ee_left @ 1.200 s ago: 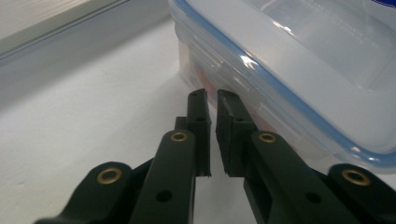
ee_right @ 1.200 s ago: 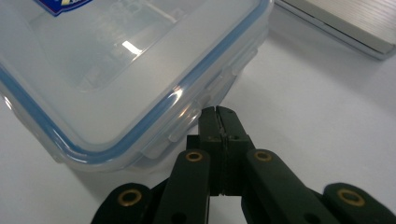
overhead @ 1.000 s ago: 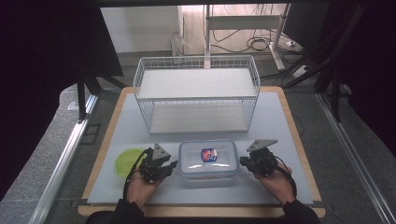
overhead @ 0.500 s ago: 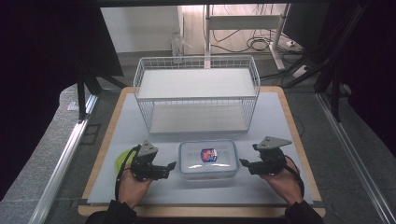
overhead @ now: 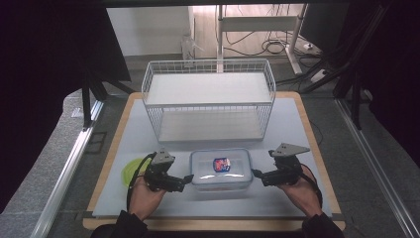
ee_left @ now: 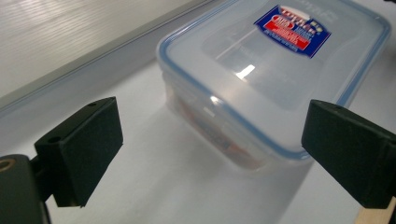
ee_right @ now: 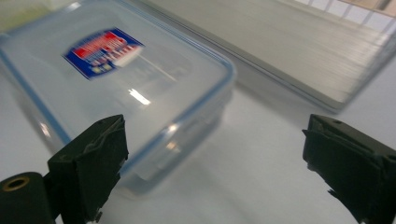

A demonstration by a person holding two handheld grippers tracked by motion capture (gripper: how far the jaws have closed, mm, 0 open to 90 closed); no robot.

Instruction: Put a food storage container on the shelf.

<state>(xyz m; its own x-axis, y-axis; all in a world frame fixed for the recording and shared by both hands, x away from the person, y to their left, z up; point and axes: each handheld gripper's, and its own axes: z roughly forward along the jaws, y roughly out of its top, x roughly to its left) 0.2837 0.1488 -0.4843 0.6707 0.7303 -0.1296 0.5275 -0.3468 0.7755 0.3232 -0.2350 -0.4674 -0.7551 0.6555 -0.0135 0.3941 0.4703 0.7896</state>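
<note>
Clear plastic container [overhead: 221, 170] with blue-rimmed lid, resting on pale surface [overhead: 292, 124] just in front of white wire rack [overhead: 208, 99]. Left gripper [overhead: 187, 178] and right gripper [overhead: 255, 174] flanking its short ends, jaws just opened wide, nothing between them. Released, probably after setting it down. Green disc [overhead: 130, 170] lying beside left hand.

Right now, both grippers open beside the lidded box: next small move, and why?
Probably draw both hands back a little. The left gripper and right gripper have just opened, nothing between either's jaws, and the container rests on the mat with its lid on.
</note>
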